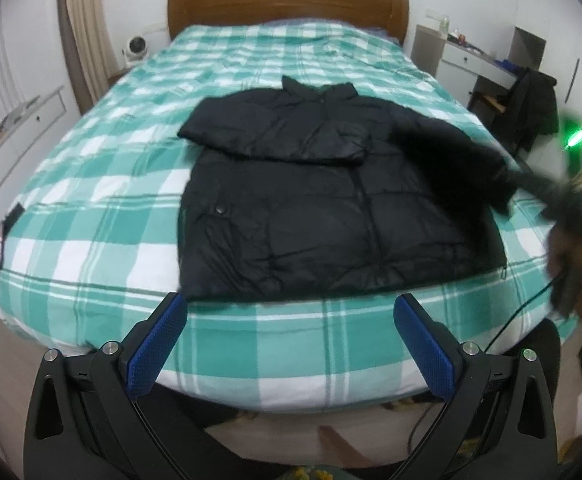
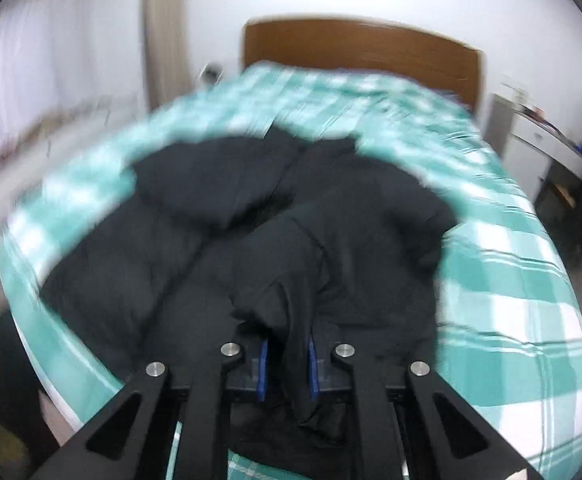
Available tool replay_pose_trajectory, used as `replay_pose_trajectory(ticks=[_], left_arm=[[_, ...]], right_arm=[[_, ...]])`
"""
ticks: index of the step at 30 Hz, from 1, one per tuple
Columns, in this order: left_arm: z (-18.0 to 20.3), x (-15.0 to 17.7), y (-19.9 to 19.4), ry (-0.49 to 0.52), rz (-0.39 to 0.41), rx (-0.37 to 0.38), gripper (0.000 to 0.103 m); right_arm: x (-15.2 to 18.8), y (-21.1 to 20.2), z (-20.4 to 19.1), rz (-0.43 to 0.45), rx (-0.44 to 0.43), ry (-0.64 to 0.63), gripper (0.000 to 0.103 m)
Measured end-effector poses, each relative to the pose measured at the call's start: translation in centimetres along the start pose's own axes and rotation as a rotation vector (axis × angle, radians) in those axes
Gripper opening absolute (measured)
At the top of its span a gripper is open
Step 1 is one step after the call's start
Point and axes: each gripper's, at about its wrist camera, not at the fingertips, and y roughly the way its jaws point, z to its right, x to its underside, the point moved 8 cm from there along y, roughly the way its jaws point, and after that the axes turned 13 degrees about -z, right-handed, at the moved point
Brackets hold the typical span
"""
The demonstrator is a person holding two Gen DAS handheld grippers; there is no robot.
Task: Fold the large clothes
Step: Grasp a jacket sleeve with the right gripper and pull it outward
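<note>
One black padded jacket (image 1: 331, 208) lies flat on the bed's green-and-white checked cover (image 1: 103, 208), one sleeve folded across its chest. Right tool (image 2: 287, 354) is clamped on the other sleeve's cuff (image 2: 291, 304) (lifted, blurred). Left tool (image 1: 289, 344) hovers wide, holding nothing.

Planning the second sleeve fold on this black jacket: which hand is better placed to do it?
Right. The right tool is shut on the unfolded sleeve; the left tool hangs open, short of the jacket.
</note>
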Motion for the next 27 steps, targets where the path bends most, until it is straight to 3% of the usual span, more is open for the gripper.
replay_pose_trajectory(ticks=[4,7,10,13,14,15,17,19,23,27], left_arm=[[0.7,-0.1,-0.1,0.026,0.005,0.0,0.103],[1.0,-0.2,-0.4,0.041,0.019,-0.008,0.103],[1.0,-0.2,0.0,0.04,0.006,-0.004,0.103],[1.1,-0.2,0.2,0.043,-0.003,-0.016,0.103],[1.1,-0.2,0.2,0.046,0.0,-0.026,0.103],[1.0,-0.3,0.2,0.05,0.004,-0.039,0.103],[0.8,-0.7,0.4,0.063,0.002,-0.054,0.103],[1.0,-1.5,0.8,0.099,-0.001,-0.05,0.103],[3.0,-5.7,2.6,0.252,0.007,-0.017,0.103],[6.3,-11.2,4.9,0.375,0.026,0.004,0.103]], right_arm=[[-3.8,-7.6,9.7,0.166,0.072,0.209,0.014],[-5.0,-10.5,17.2,0.204,0.187,0.308,0.014],[-3.8,-10.7,26.1,0.146,0.329,0.437,0.017],[0.2,-9.2,32.2,0.023,0.504,0.548,0.043],[2.3,-8.9,33.6,-0.012,0.584,0.581,0.048],[3.5,-8.6,34.1,-0.027,0.604,0.598,0.048],[6.1,-8.1,33.9,-0.045,0.592,0.629,0.048],[8.7,-6.9,31.1,-0.056,0.534,0.627,0.05],[12.5,-4.8,23.9,-0.078,0.436,0.53,0.053],[14.6,-1.2,13.5,-0.119,0.324,0.382,0.054]])
